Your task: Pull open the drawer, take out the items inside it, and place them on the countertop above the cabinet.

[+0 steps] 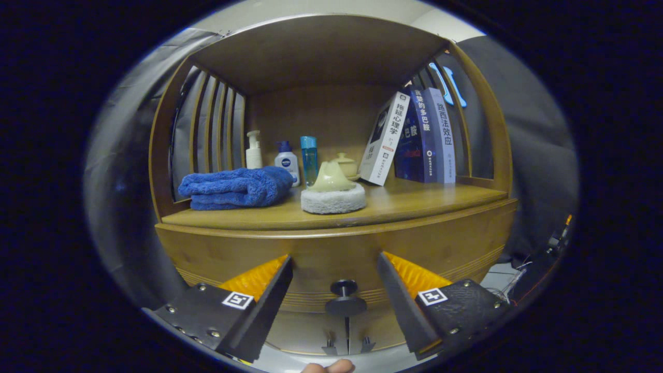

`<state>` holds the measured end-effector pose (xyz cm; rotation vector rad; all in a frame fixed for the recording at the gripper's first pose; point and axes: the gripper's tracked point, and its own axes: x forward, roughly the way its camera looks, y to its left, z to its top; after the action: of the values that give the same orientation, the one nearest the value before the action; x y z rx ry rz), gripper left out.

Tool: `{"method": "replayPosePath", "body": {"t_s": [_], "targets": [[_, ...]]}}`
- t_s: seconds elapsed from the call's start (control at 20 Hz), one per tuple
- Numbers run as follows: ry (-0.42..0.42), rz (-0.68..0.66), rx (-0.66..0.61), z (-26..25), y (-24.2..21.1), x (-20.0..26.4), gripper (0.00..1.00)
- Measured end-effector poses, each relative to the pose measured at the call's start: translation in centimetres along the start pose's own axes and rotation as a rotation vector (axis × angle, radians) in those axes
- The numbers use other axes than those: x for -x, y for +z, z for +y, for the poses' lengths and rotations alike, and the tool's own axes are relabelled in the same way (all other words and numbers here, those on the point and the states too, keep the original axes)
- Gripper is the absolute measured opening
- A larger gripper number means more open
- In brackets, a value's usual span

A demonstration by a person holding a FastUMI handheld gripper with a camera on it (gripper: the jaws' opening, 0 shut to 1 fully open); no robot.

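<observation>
The drawer (336, 259) of a wooden cabinet (166, 155) sits closed, its front flush under the counter (414, 202), with the dark round knob (345, 299) at its middle, just ahead of the gripper (334, 298) and between the two fingers. The jaws stand open, one finger at 9 o'clock of the knob and one at 3 o'clock, neither touching it. What the drawer holds is hidden.

On the counter above, a folded blue towel (235, 187) lies at 10 o'clock of the knob, and a pale-handled scrubbing pad (333, 196) stands at 12 o'clock. Behind them wait a white pump bottle (253, 151), a blue-capped bottle (286, 159), a clear blue bottle (309, 158) and a small lidded ceramic pot (346, 165); leaning books (414, 137) fill the 1 o'clock side.

The scene fits a gripper lining up on the knob to pull, or one backing off a drawer emptied and shut again. If a pull is meant, it would go best with the knob kept centred, the fingers closed squarely on its stem behind the disc, and a straight, level draw, so the grip does not slip.
</observation>
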<state>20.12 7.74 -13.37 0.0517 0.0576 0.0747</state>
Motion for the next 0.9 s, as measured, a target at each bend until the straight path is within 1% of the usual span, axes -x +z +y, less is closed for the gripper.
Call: {"method": "replayPosePath", "body": {"t_s": [0.45, 0.7, 0.9], "targets": [[0.008, -0.029, -0.023, -0.01, -0.10, -0.14, 1.00], [0.008, -0.020, -0.016, 0.03, -0.10, -0.14, 1.00], [0.019, -0.019, -0.036, 0.29, 0.28, 0.19, 0.99]]}}
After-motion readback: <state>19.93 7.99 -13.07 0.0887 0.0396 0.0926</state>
